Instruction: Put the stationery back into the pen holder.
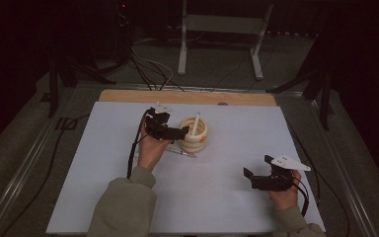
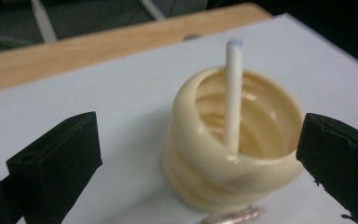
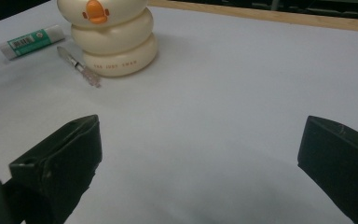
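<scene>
A cream ribbed pot (image 1: 194,134) stands upright on the white sheet (image 1: 227,197) that covers the desk (image 1: 128,95), a little left of the middle and toward the far edge. A white stick (image 1: 195,123) leans inside it, its top rising above the rim. From the right gripper view the pot has an orange beak on its side. A thin clear pen (image 1: 181,153) lies on the sheet just in front of the pot, close to its base. In the right gripper view a small green-and-white tube (image 3: 30,42) lies on the sheet to the left of the pot.

The left hand-held gripper (image 1: 173,132) is beside the pot on its left, with its jaws spread wide; in its own view the pot sits between them, and I cannot tell if either jaw touches it. The right hand-held gripper (image 1: 256,173) is near the front right of the sheet, well apart from the pot, jaws spread and gripping nothing.
</scene>
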### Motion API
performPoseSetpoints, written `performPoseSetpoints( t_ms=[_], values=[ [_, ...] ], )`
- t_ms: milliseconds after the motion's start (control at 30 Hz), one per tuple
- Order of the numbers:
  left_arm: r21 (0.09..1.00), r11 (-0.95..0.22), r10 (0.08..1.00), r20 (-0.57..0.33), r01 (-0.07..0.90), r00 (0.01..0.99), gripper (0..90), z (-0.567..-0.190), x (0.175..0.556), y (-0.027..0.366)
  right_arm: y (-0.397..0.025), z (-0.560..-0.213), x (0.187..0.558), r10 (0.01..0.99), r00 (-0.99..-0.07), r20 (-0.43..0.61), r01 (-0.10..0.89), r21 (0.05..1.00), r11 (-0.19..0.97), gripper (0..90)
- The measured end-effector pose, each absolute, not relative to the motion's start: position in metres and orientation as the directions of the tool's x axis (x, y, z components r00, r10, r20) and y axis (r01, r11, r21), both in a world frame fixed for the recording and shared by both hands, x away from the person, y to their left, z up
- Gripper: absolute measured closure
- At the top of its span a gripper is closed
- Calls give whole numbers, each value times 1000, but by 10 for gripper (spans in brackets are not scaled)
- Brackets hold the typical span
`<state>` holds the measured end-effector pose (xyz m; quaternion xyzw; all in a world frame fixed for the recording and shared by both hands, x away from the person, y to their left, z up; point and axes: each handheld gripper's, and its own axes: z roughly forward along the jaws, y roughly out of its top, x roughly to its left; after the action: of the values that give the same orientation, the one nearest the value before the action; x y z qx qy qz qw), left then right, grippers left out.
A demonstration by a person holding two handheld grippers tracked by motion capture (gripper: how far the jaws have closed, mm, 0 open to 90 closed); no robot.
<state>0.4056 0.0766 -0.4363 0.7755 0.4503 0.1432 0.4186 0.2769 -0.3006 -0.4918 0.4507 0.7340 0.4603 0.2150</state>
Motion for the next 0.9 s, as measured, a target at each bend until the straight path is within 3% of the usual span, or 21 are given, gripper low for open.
performPoseSetpoints(
  t_ms=[433, 900],
  values=[
    [694, -337, 846, -74, 636, 529, 5, -431, 404, 95, -300, -492, 277, 859, -502, 98, 463, 870, 171, 0],
    [614, -332, 890, -48, 716, 454, 6, -439, 412, 118, -300, -492, 277, 859, -502, 97, 464, 869, 173, 0]
  ],
)
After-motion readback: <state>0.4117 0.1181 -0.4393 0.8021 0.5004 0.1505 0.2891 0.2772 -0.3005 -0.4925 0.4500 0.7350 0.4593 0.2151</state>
